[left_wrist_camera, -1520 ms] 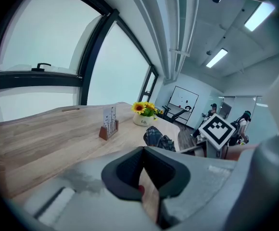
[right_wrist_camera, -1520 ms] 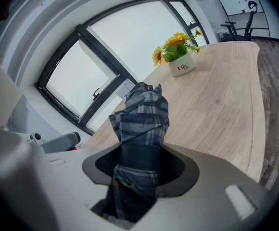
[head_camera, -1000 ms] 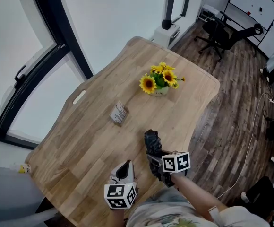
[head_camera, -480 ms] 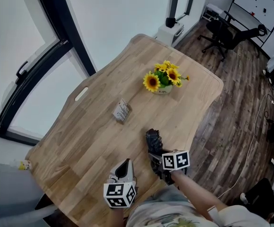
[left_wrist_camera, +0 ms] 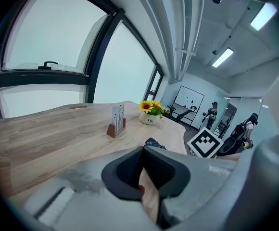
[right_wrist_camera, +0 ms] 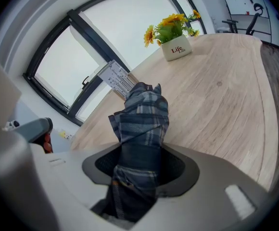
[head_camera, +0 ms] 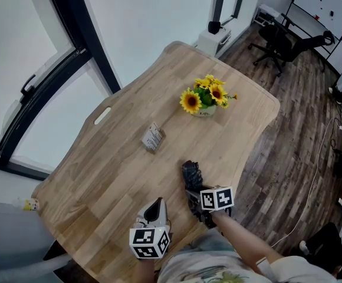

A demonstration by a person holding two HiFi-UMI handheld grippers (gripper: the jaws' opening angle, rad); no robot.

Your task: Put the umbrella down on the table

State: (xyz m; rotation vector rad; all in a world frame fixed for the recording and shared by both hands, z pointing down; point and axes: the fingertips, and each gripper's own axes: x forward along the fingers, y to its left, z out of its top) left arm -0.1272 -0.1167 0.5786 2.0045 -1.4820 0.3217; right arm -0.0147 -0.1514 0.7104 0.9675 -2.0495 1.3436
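Umbrella, folded dark plaid fabric (right_wrist_camera: 142, 124), is clamped in my right gripper (right_wrist_camera: 139, 170) by the light wooden table's (head_camera: 118, 158) near edge; left gripper (left_wrist_camera: 146, 177) has jaws together, empty. Lowering step, I judge; next, lay it flat and let go.

This is an office: a long light wooden table (head_camera: 100, 170) with rounded corners stands on a dark wood-plank floor (head_camera: 295, 134) beside tall black-framed windows (head_camera: 35, 58), with black swivel desk chairs (head_camera: 280, 43) and a black-framed whiteboard (head_camera: 321, 5) beyond it, and bright ceiling strip lights (left_wrist_camera: 224, 57) overhead.
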